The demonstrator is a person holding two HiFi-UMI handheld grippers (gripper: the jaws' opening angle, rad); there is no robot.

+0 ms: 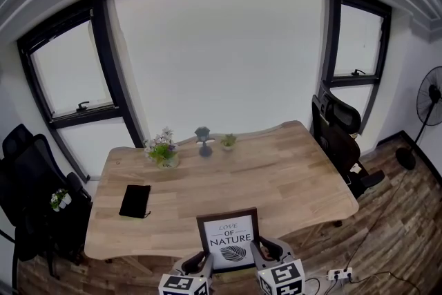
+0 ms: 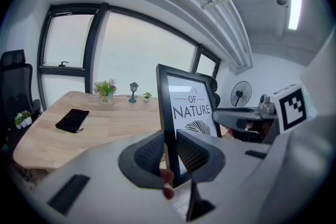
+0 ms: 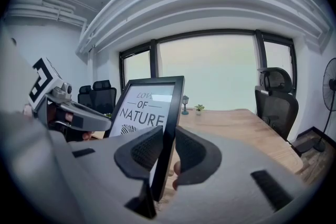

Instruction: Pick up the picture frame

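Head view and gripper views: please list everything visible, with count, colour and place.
picture frame: one, black, upright at the table's near edge
table: one, light wood, room's middle
pouch: one, black, table's left part
flowers: one bunch, green-white, table's far edge
lantern figurine: one, blue-green, right of flowers
small plant: one, green, right of lantern figurine
office chairs: at least two, black, both table ends
fan: one, black, right wall
left gripper: one, grey, shut on the picture frame's left edge
right gripper: one, grey, shut on its right edge

The picture frame (image 1: 229, 240) reads "LOVE OF NATURE".
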